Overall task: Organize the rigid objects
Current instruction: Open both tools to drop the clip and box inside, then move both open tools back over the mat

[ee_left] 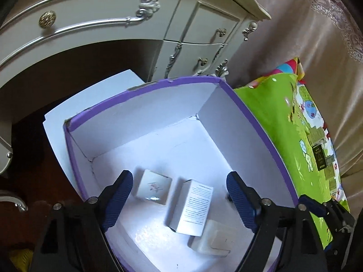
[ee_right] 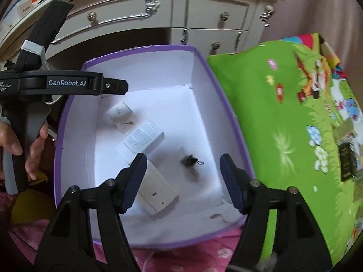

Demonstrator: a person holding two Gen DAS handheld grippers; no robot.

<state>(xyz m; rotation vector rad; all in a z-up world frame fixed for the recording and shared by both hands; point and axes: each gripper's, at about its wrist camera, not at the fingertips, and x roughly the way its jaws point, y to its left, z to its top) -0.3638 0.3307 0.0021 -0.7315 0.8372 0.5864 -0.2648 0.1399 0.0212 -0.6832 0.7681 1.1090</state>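
Both grippers hover over the purple-rimmed white cardboard box [ee_right: 205,68], jaws wide and empty. Inside, left to right, lie a small square white carton [ee_right: 121,117], a printed white carton [ee_right: 141,140], a white charger block [ee_right: 158,195] and a black binder clip [ee_right: 189,159].

i see a big white dresser [ee_right: 158,11] with round gold knobs [ee_left: 47,19] and silver swirls [ee_left: 148,4] behind. a shiny pink curtain [ee_left: 306,34] hangs to the side. a green mat [ee_right: 272,113] with cartoon pictures lies near. a pink cloth [ee_right: 181,258] with small flowers lies under me.
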